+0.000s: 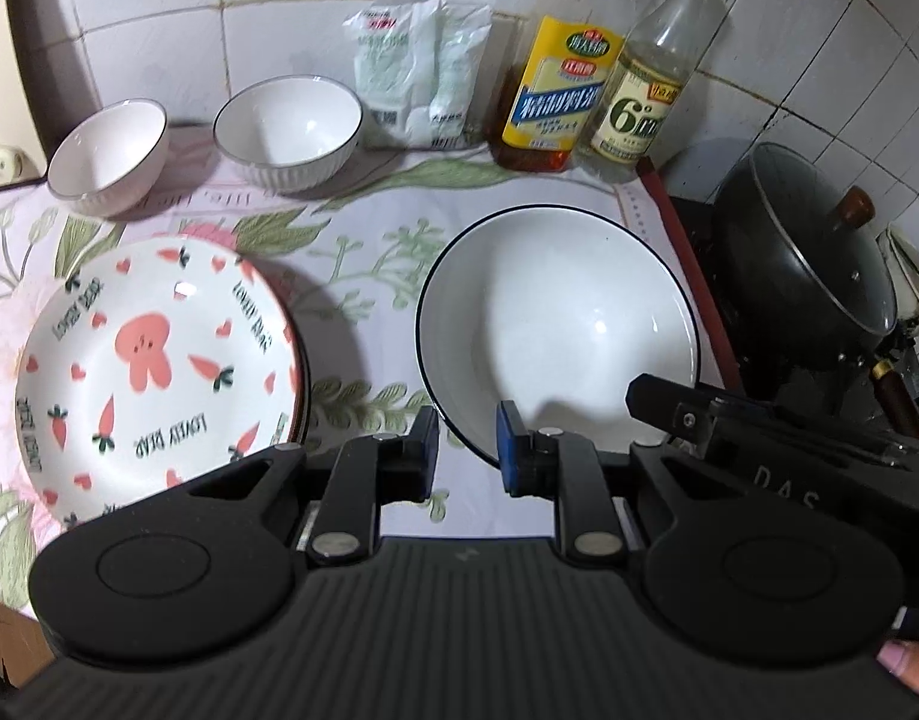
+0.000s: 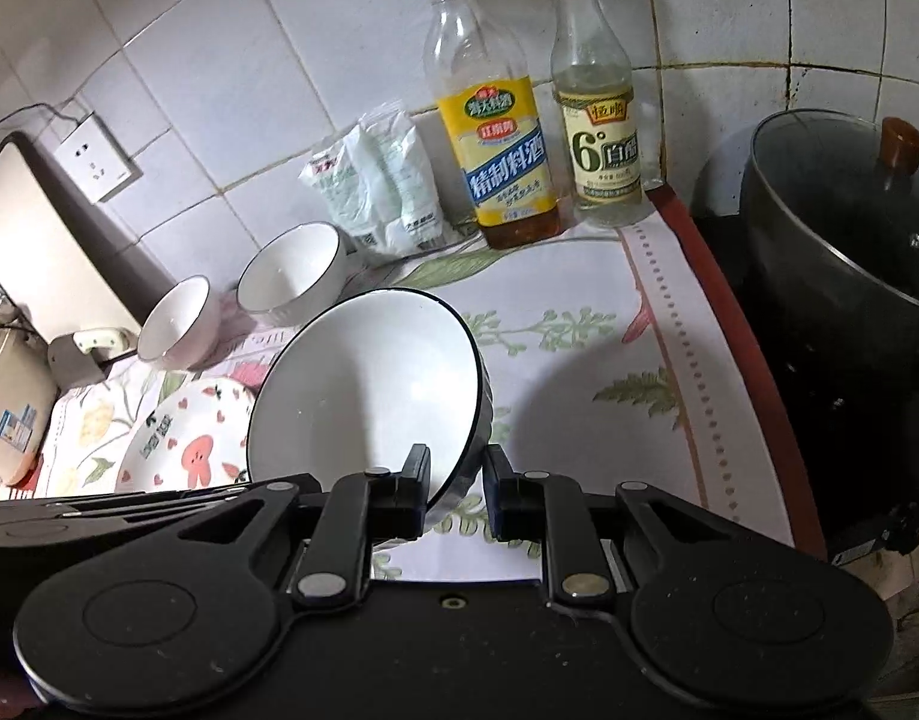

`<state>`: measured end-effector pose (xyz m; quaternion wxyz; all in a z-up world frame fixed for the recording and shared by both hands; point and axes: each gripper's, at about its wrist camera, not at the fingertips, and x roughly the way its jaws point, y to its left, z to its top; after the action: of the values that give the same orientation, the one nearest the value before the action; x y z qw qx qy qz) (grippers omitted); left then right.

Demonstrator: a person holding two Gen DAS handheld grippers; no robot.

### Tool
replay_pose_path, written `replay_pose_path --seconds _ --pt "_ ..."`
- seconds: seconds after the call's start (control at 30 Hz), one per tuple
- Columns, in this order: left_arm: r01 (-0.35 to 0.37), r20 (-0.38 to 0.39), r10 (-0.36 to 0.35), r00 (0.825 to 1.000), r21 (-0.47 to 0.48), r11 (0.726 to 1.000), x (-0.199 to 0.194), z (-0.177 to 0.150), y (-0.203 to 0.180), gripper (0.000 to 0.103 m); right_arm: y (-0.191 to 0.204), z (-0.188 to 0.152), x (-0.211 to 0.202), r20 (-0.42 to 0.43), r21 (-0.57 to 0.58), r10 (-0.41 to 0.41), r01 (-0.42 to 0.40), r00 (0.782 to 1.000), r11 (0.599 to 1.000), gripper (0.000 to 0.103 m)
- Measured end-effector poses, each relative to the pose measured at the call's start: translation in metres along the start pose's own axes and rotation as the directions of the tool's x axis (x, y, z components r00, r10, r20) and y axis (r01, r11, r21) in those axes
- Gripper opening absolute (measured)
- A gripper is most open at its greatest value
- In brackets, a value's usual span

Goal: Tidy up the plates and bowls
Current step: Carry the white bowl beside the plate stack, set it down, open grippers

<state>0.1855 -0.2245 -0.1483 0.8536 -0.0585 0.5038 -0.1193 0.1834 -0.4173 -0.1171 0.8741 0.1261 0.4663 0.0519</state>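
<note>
A large white bowl (image 1: 555, 330) with a dark rim hangs tilted above the floral cloth (image 1: 369, 240). My left gripper (image 1: 468, 450) is shut on its near left rim. In the right wrist view the same bowl (image 2: 363, 396) stands steeply tilted, and my right gripper (image 2: 458, 474) is shut on its lower rim. A rabbit-and-carrot plate (image 1: 153, 372) lies to the left on top of another plate. Two small white bowls (image 1: 108, 147) (image 1: 288, 126) stand at the back left by the wall.
Two bottles (image 1: 555, 90) (image 1: 645, 96) and white bags (image 1: 417, 78) line the tiled wall. A black wok with a glass lid (image 1: 807, 264) sits on the stove to the right. A rice cooker (image 2: 9, 408) stands at the far left.
</note>
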Motion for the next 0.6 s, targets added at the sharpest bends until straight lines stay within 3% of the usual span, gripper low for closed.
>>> replay_pose_path --seconds 0.27,0.6 --pt "-0.049 0.016 0.049 0.999 0.009 0.999 0.019 -0.024 0.008 0.019 -0.002 -0.019 0.019 -0.011 0.018 0.021 -0.021 1.000 1.000 0.022" --pt "-0.007 -0.016 0.006 1.000 -0.034 0.999 0.042 -0.038 0.026 0.019 -0.008 -0.038 0.043 -0.048 0.041 0.024 -0.022 0.999 0.999 0.023"
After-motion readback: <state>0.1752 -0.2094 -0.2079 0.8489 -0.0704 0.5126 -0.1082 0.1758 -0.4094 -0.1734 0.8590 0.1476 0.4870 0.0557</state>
